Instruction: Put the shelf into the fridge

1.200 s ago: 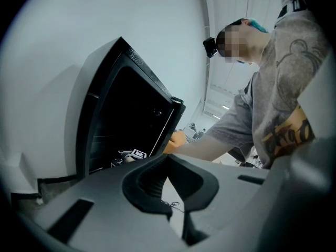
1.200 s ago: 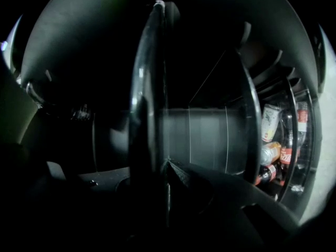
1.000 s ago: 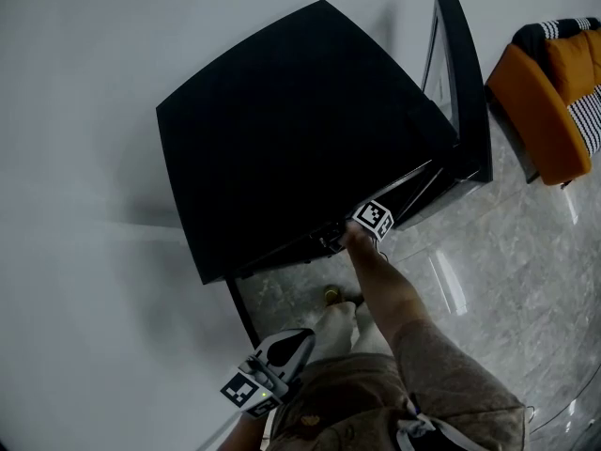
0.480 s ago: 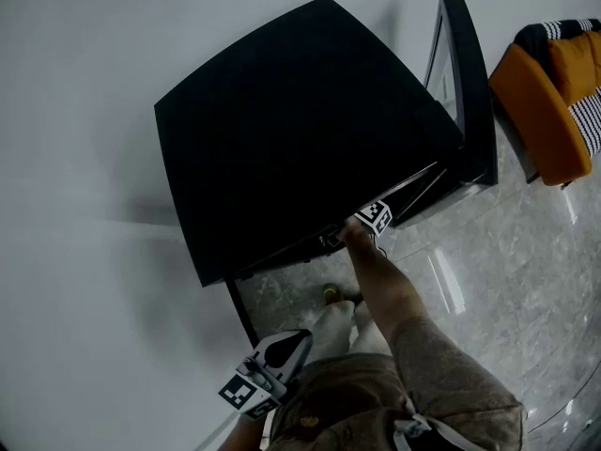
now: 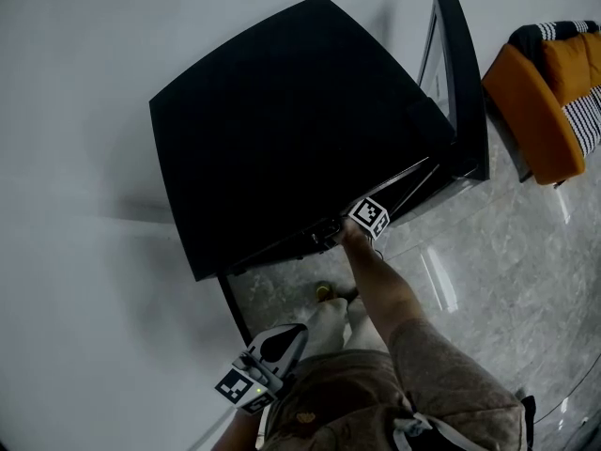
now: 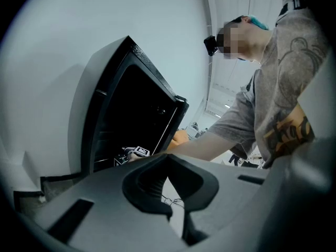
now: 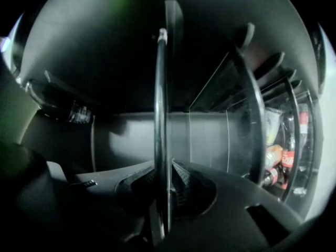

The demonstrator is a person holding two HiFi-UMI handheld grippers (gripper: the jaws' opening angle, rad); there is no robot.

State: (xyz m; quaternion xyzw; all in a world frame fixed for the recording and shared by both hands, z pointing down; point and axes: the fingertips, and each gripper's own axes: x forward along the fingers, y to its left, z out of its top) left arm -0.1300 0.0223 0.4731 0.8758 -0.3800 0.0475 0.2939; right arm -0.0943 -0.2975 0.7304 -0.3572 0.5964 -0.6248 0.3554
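Found the shelf (image 7: 161, 114) inside the fridge (image 5: 282, 130), turned on edge and showing as one thin, straight plate with a pale rim, clenched at its near edge between the ribbed jaws of the right gripper (image 7: 168, 193). Judged it stiff and flat, probably glass: fairly heavy for a one-edge hold, smooth enough to slip, and apt to chip if knocked against the cabinet walls. Thought the middle of the front edge the right place to hold, as taken here, with a firm pinch. Noted moulded ledges (image 7: 262, 62) along the fridge's side wall, likely its seat, and bottles (image 7: 286, 159) beyond them, seemingly racked in the open door (image 5: 460, 92). Saw the left gripper (image 5: 272, 350) hanging low beside the person's leg, clear of the fridge's front corner, with jaws drawn together on nothing.
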